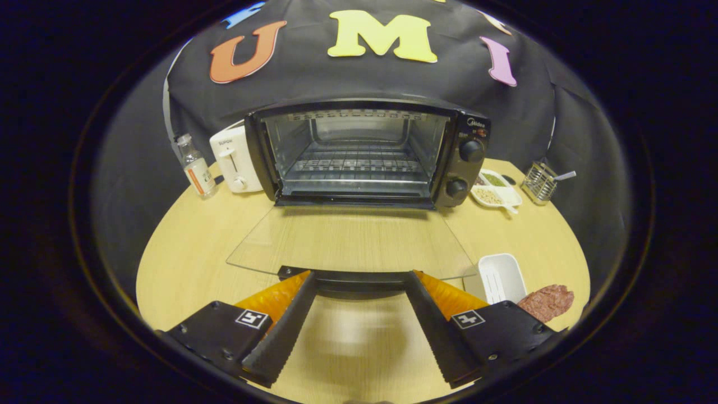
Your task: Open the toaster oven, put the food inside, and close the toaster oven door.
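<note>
Hand-held gripper: we see our hand-held gripper point(359, 276) low over the table, its two black fingers spread wide apart with nothing pressed between them; their tips reach the handle of the lowered door, one toward each end of it.
Fingers: the left finger point(283, 331) and the right finger point(435, 331) run forward and slightly inward, with orange parts showing along their outer sides near the tips.
Toaster oven: the toaster oven point(367, 154) stands at the far side of the table, against the black cloth wall, with its two knobs on the right of its front.
Door: the glass door point(350, 238) lies fully open, flat and level toward us, and the wood of the table shows through it; its dark handle point(359, 278) is the nearest edge, just at the fingertips.
Inside: we see a wire rack point(353, 165) across the cavity, with nothing on it.
Food: a reddish-brown piece of food point(547, 302) lies on the table near and to the right, just beside the right finger's base, outside the oven.
White tray: a small white tray point(501, 278) sits just left of the food, near the door's right corner.
Left of oven: a white toaster point(235, 160) touches or nearly touches the oven's side, and a clear bottle point(196, 165) stands further left.
Right of oven: a divided white dish point(496, 191) with green and tan contents, then a wire holder point(539, 182).
Table: the light wooden table point(185, 264) carries everything.
</note>
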`<action>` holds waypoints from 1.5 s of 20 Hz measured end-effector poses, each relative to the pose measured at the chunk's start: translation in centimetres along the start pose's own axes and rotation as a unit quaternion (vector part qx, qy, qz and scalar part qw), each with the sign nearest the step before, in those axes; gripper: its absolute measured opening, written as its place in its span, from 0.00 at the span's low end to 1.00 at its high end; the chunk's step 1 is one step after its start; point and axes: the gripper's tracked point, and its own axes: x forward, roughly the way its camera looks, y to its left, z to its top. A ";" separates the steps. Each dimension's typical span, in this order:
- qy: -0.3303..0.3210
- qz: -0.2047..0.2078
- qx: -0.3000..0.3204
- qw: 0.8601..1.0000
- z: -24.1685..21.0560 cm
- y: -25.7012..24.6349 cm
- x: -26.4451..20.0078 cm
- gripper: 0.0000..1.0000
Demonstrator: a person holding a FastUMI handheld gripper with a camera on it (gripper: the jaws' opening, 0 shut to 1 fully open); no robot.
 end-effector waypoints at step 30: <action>0.025 0.113 -0.046 0.992 1.1 -23.5 -4.1 0.99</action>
